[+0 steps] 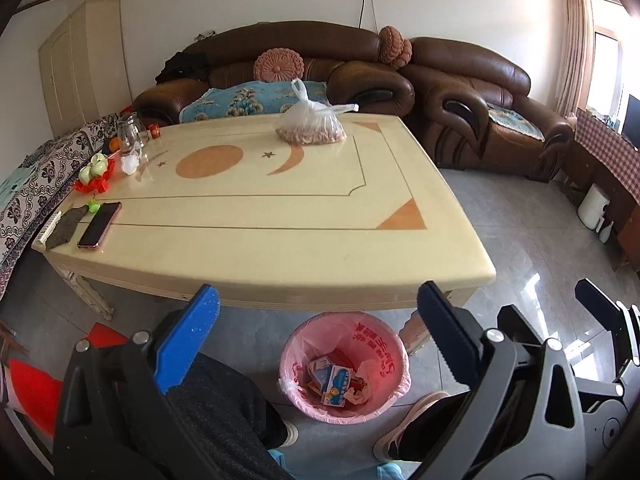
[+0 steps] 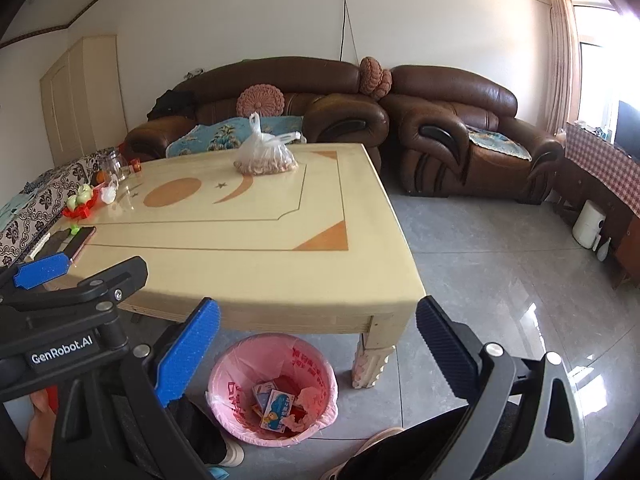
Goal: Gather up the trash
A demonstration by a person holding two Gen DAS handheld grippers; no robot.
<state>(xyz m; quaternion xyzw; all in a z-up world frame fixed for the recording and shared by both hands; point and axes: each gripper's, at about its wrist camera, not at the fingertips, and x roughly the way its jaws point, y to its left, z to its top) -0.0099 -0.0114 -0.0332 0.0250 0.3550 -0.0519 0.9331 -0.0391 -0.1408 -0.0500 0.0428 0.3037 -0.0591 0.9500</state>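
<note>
A bin with a pink liner (image 1: 344,368) stands on the floor below the table's near edge. In it lie small printed cartons (image 1: 334,384) and crumpled wrappers. My left gripper (image 1: 318,292) hangs above the bin and in front of the table, open, with nothing between its fingers. My right gripper (image 2: 318,304) is beside it, also open and empty, and it looks down on the same bin (image 2: 272,388). On the cream table (image 1: 280,240), a crumpled white tissue (image 1: 130,164) lies at the far left and a knotted clear bag of nuts (image 1: 310,126) sits at the back.
A phone (image 1: 99,225), a dark cloth, a glass jar (image 1: 129,132) and a red tray of pale fruit (image 1: 94,176) line the table's left side. Brown leather sofas (image 1: 472,92) stand behind. The person's legs and shoes (image 1: 404,428) flank the bin. Grey tiled floor spreads right.
</note>
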